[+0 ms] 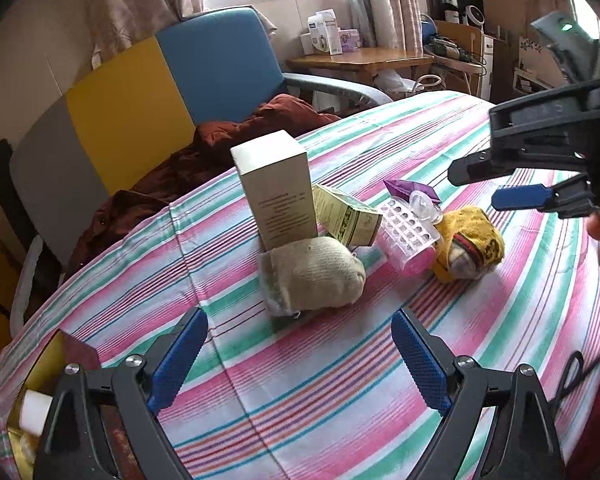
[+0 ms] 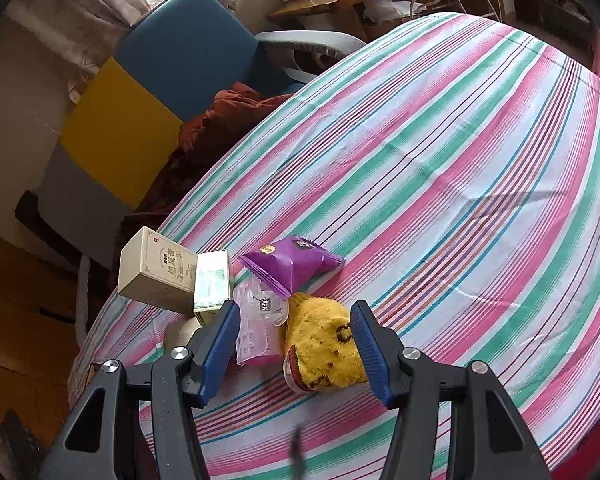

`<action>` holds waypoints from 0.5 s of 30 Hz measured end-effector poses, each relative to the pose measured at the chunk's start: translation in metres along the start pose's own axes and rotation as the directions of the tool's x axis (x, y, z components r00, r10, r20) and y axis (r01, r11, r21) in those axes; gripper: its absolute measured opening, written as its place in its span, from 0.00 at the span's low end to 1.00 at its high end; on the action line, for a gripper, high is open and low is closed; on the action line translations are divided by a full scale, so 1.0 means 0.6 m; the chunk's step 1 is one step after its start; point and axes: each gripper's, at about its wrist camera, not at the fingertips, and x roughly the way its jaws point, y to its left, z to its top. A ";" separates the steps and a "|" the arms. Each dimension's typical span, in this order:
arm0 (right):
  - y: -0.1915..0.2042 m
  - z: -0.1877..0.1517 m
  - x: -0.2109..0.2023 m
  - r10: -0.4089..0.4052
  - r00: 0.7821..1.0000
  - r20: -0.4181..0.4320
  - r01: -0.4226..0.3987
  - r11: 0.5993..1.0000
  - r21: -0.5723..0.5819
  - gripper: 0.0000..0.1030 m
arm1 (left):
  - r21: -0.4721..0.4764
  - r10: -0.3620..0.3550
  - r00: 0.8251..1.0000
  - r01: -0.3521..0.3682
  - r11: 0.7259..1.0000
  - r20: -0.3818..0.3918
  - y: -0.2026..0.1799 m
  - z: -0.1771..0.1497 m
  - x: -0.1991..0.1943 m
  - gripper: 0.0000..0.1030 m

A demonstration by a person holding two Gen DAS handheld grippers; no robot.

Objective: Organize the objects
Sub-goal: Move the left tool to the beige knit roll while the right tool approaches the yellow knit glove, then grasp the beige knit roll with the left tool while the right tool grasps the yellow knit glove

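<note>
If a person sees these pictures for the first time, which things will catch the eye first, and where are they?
First comes the striped cloth of pink, green and white that covers the whole table. In its middle lies a small heap: a tall cream box standing upright, a beige sock in front of it, and a yellow sock to the right. The right tongs hang open around that yellow sock, while the left tongs stand wide open and empty.

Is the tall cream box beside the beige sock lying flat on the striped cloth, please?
No, the tall cream box stands upright on the striped cloth, just behind the beige sock.
</note>
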 end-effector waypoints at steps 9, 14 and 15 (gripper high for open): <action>-0.023 0.005 -0.001 0.029 1.000 -0.002 -0.029 0.996 0.081 0.56 | -0.111 -0.093 0.995 0.089 0.990 -0.035 0.023 0.029 0.053 0.90; -0.020 0.005 0.002 0.031 0.999 -0.011 -0.030 0.997 0.073 0.56 | -0.124 -0.111 0.992 0.103 0.987 -0.059 0.017 0.043 0.082 0.90; -0.021 0.004 0.003 0.029 0.999 -0.013 -0.028 0.997 0.073 0.56 | -0.123 -0.110 0.992 0.102 0.987 -0.064 0.015 0.045 0.089 0.90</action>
